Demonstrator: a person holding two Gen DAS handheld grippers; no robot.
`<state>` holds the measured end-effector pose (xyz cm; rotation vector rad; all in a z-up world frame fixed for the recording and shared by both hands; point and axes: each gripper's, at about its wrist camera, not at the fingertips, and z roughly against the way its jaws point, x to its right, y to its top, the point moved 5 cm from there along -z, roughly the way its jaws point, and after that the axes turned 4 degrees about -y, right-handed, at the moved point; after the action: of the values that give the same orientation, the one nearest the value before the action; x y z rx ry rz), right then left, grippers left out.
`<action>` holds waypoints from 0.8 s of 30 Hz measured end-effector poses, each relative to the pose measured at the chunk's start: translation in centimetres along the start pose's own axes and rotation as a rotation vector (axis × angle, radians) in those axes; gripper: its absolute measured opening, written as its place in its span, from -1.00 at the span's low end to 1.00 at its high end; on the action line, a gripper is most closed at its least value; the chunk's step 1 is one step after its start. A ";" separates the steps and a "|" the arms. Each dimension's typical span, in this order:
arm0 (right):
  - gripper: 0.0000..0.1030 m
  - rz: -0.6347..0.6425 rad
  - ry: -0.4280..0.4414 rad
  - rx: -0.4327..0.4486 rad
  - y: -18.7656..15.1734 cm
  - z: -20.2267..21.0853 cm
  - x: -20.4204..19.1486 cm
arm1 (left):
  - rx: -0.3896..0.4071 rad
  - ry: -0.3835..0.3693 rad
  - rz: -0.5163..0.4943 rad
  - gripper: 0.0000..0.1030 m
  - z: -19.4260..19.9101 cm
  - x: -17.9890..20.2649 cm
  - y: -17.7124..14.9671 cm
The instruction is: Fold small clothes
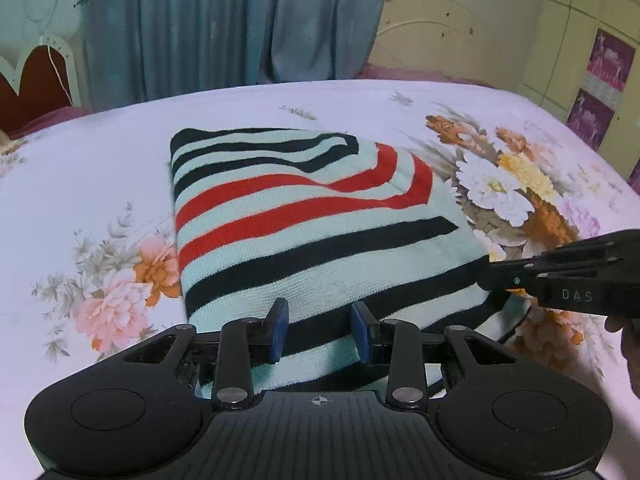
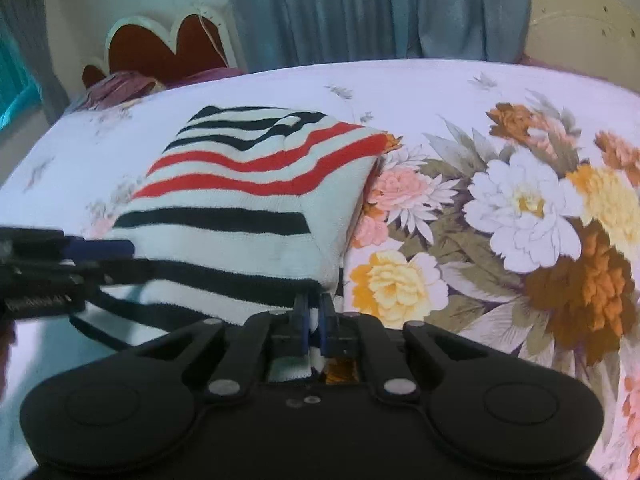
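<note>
A small knit garment (image 1: 300, 220) with pale mint, black and red stripes lies folded into a rough rectangle on the bed. Its near edge runs up between the blue pads (image 1: 280, 320) of my left gripper (image 1: 320, 320), which grips the cloth with the jaws partly apart. My right gripper (image 2: 314, 308) is shut on the garment's (image 2: 240, 184) near right corner, and pale cloth shows between its narrow pads. In the left wrist view the right gripper (image 1: 486, 276) comes in from the right at that corner. The left gripper (image 2: 120, 256) shows blurred at the left of the right wrist view.
The bed sheet (image 1: 100, 160) is white with large flower prints (image 2: 520, 208). Blue curtains (image 1: 220, 20) hang behind the bed. A cream headboard (image 1: 440, 40) and a wardrobe (image 1: 580, 60) stand at the right. A red scalloped chair back (image 2: 168, 52) is at the far left. A hand (image 1: 628, 340) shows at the right edge.
</note>
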<state>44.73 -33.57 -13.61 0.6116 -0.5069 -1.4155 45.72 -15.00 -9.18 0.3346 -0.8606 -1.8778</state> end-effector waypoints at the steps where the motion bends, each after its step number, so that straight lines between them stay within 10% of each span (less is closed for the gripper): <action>1: -0.88 0.004 0.001 -0.007 0.2 0.2 0.0 | 0.008 0.004 0.000 -0.33 0.4 0.1 0.3; 3: -0.56 -0.040 0.009 0.010 0.8 1.1 0.4 | 0.061 0.040 0.008 -0.31 1.7 -0.4 0.9; 5: -0.38 -0.124 0.009 0.068 1.9 2.2 1.5 | 0.099 0.075 0.045 0.47 2.5 -1.8 1.3; 6: -0.38 -0.148 0.012 0.080 2.3 2.3 1.9 | 0.117 0.084 0.068 0.52 2.6 -2.5 1.5; 13: -0.67 -0.229 0.079 -0.002 3.0 -1.8 1.8 | -0.021 0.084 0.149 0.28 -0.1 -5.4 0.0; 24: -0.49 -0.143 0.020 0.167 6.9 0.5 1.5 | 0.107 0.016 0.096 0.28 0.7 -5.0 5.1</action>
<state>49.66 -34.78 -8.72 0.8086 -0.5786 -1.5101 51.06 -11.58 -5.83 0.3672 -0.9525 -1.7418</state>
